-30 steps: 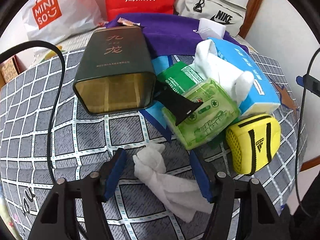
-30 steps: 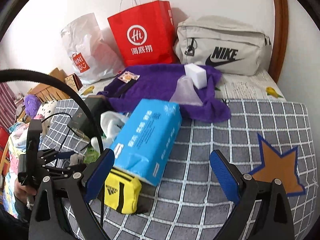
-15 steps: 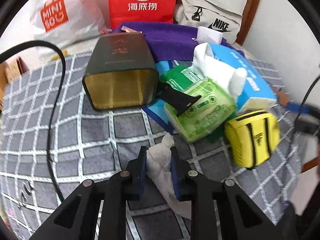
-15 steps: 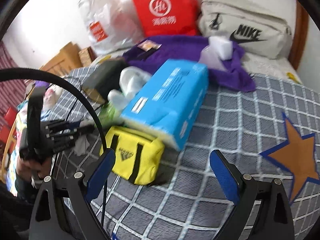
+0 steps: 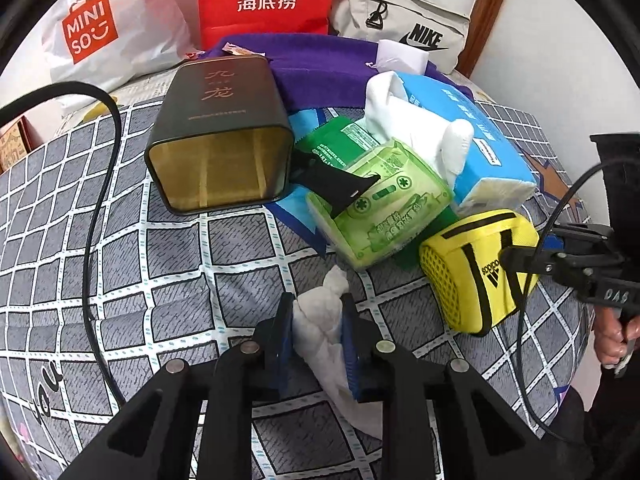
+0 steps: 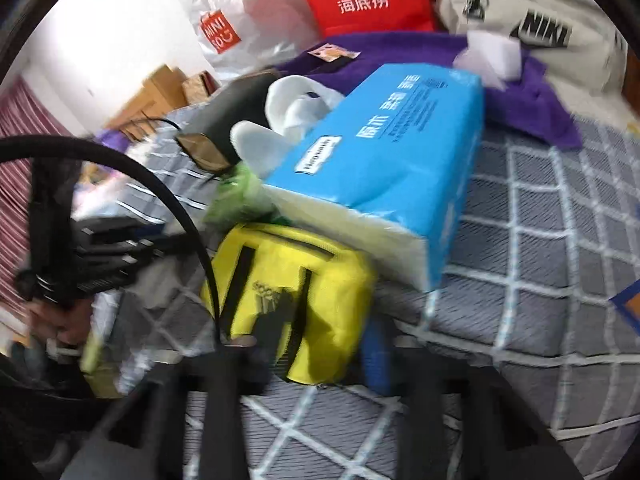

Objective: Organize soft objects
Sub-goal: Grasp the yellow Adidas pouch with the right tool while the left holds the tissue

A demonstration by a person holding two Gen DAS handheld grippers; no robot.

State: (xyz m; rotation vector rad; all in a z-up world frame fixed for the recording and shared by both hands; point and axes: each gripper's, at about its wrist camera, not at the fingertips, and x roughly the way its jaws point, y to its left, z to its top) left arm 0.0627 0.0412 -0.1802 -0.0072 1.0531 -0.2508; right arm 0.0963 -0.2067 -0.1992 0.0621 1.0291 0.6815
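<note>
The white cloth [image 5: 318, 322] lies lengthwise on the bed [image 5: 120, 264], knot pointing toward the pile, pinched in the left claw [image 5: 316, 334]. The right claw [image 6: 320, 344], wide a second ago, has just closed onto the yellow pouch [image 6: 304, 300].

Cluttered grid-patterned bedspread [image 5: 168, 264], seemingly bed.

— How is the scene lit?
— Bright, even, diffuse light is seen in both views; only soft shadows are cast, as under the yellow pouch [image 5: 478, 270].

— Is anything blurred?
— The left wrist view is rendered sharp. The right wrist view is smeared by motion, worst at the lower left.

— Any distortion?
— Strong fisheye bending is shown on the checked bedsheet [image 5: 160, 280], with black vignetted corners.
</note>
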